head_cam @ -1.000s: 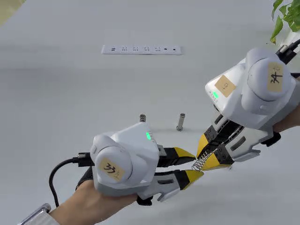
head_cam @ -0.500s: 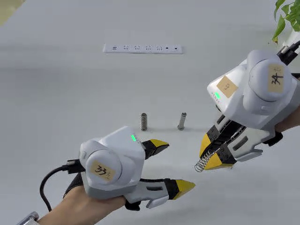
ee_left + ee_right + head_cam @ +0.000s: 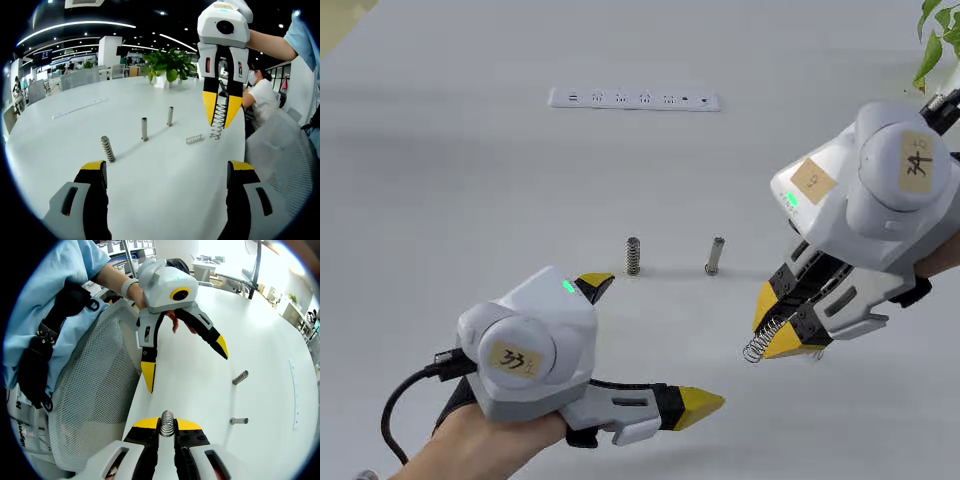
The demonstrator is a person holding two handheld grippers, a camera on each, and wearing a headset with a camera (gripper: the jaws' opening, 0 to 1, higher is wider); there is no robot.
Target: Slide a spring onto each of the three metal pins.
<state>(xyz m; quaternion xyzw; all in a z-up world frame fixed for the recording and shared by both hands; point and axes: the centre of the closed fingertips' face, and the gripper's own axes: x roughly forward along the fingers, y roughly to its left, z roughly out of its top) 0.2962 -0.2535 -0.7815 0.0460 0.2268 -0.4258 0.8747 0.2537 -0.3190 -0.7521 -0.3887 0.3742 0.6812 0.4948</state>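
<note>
My right gripper (image 3: 775, 325) is shut on a small steel spring (image 3: 758, 340), which hangs out past its yellow tips above the white table (image 3: 470, 200). That held spring (image 3: 166, 422) sits end-on between the right gripper (image 3: 166, 426) jaws. My left gripper (image 3: 650, 343) is wide open and holds nothing, left of the spring and apart from it. One pin wearing a spring (image 3: 633, 256) stands beside a bare pin (image 3: 714, 255). Past my left gripper (image 3: 167, 170) stand the sprung pin (image 3: 107, 148), two bare pins (image 3: 144, 129) (image 3: 170, 116) and a loose spring (image 3: 195, 138).
A white power strip (image 3: 633, 99) lies at the far side of the table. A potted plant (image 3: 940, 40) stands at the back right. A grey mesh chair (image 3: 95, 390) is at the table's near edge. A seated person (image 3: 260, 97) is beyond the table.
My left gripper has opened wide and drawn back to the left, away from the spring's free end. My right gripper still holds the spring and has barely moved.
</note>
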